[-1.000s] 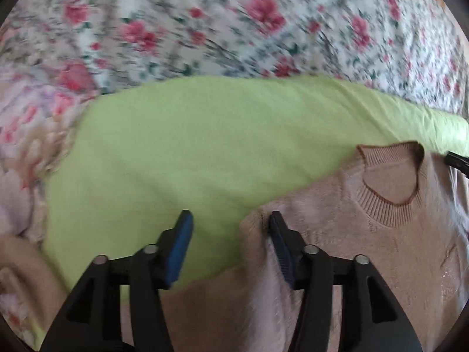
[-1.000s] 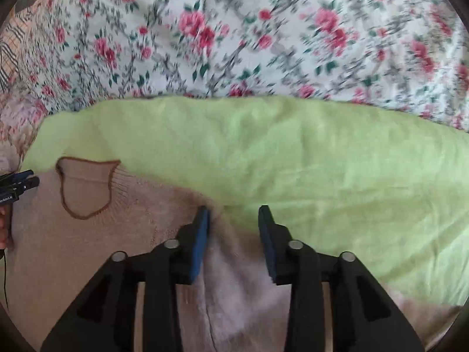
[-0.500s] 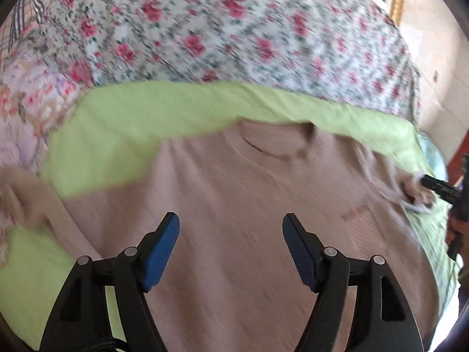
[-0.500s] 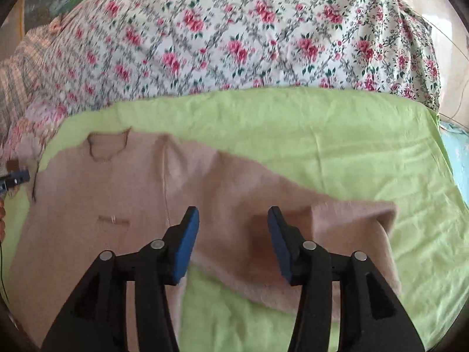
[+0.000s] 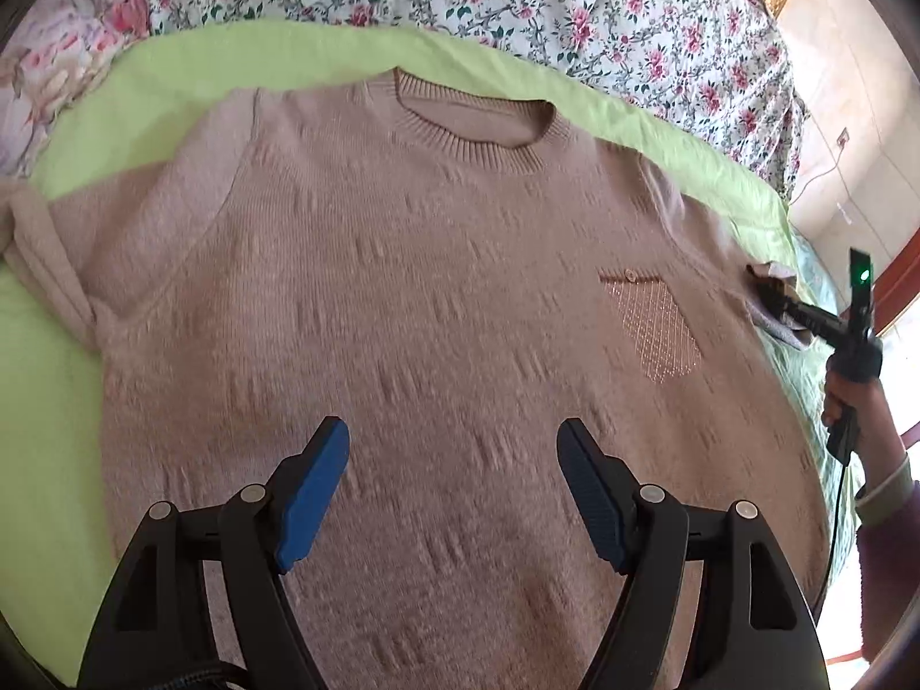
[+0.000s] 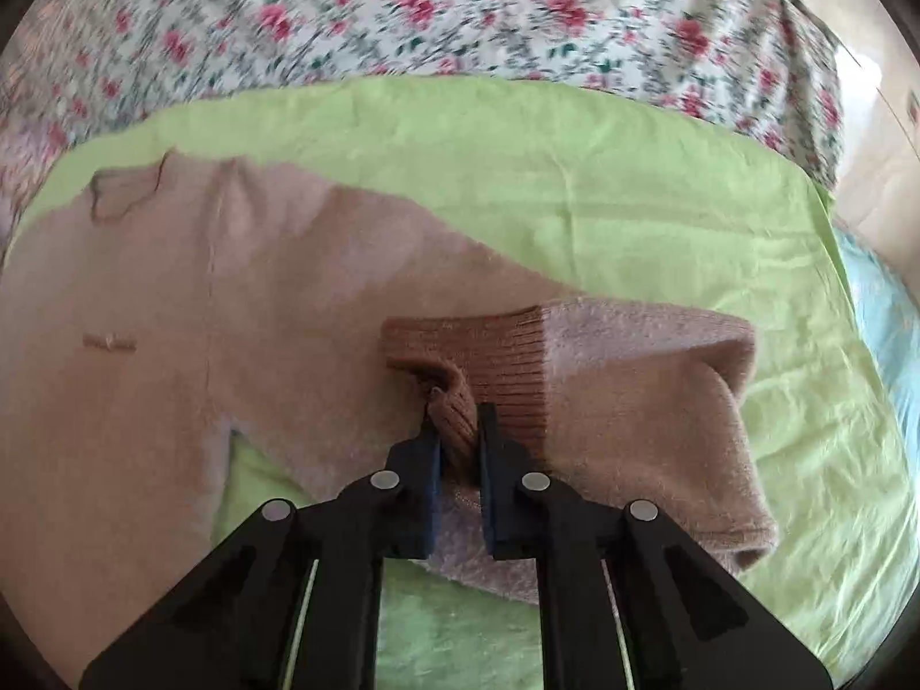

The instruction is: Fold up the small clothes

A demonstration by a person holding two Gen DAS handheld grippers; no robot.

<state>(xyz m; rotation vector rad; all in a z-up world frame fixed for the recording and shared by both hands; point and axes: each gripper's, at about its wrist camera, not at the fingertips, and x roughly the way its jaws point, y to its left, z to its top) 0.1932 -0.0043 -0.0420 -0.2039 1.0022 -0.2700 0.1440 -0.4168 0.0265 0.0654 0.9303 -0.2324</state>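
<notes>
We grip the sleeve cuff of the pink sweater [image 5: 437, 299].
Our right claw [image 6: 459, 431] is closed on the ribbed cuff [image 6: 494, 362]; our left claw [image 5: 451, 483] hovers wide open, holding nothing, over the sweater on the green sheet [image 6: 575, 184].

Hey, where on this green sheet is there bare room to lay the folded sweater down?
The widest bare stretch of green sheet runs between the sweater's right sleeve and the floral bedding. A narrower strip lies left of the body. The middle is crowded: the sweater covers it, with the right gripper clamped on the cuff.
</notes>
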